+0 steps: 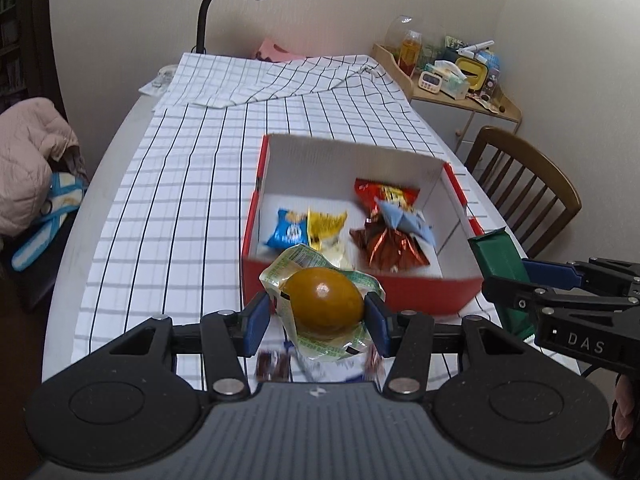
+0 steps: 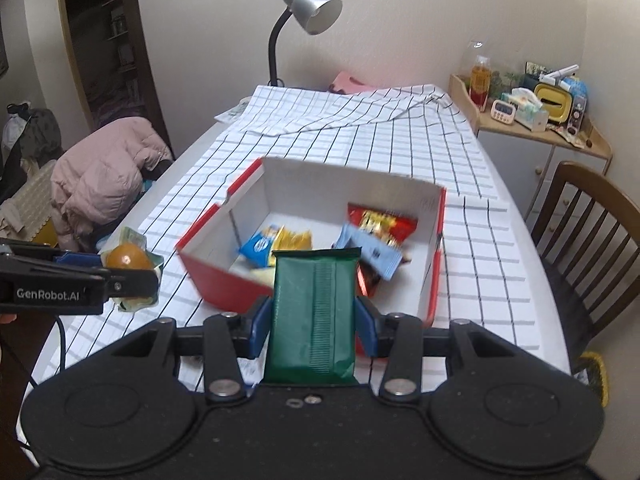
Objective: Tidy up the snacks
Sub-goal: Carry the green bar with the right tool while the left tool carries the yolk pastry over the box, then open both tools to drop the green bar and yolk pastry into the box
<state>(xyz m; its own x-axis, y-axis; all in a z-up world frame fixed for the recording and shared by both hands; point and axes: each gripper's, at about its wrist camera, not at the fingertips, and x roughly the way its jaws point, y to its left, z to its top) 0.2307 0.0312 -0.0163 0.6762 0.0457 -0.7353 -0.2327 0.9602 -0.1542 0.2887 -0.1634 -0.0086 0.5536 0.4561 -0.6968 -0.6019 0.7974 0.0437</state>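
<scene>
My left gripper (image 1: 318, 312) is shut on a packaged brown egg (image 1: 325, 300) in clear green-printed wrap, held just in front of the red box (image 1: 360, 292). My right gripper (image 2: 314, 316) is shut on a green snack packet (image 2: 314, 312), held upright before the box's near wall (image 2: 228, 280). The box, white inside, holds several snacks: a blue packet (image 1: 286, 234), a yellow one (image 1: 326, 224), a red one (image 1: 386, 196) and a brown foil one (image 1: 386, 246). The right gripper with the green packet (image 1: 500, 264) shows at the right in the left wrist view; the egg (image 2: 128, 258) shows at the left in the right wrist view.
The table has a white checked cloth (image 1: 192, 184), folded over at the far end. A desk lamp (image 2: 308, 12) stands at the far edge. A wooden chair (image 2: 592, 240) is at the right, a pink jacket (image 2: 104, 176) at the left. Blurred wrappers (image 1: 276, 364) lie under my left gripper.
</scene>
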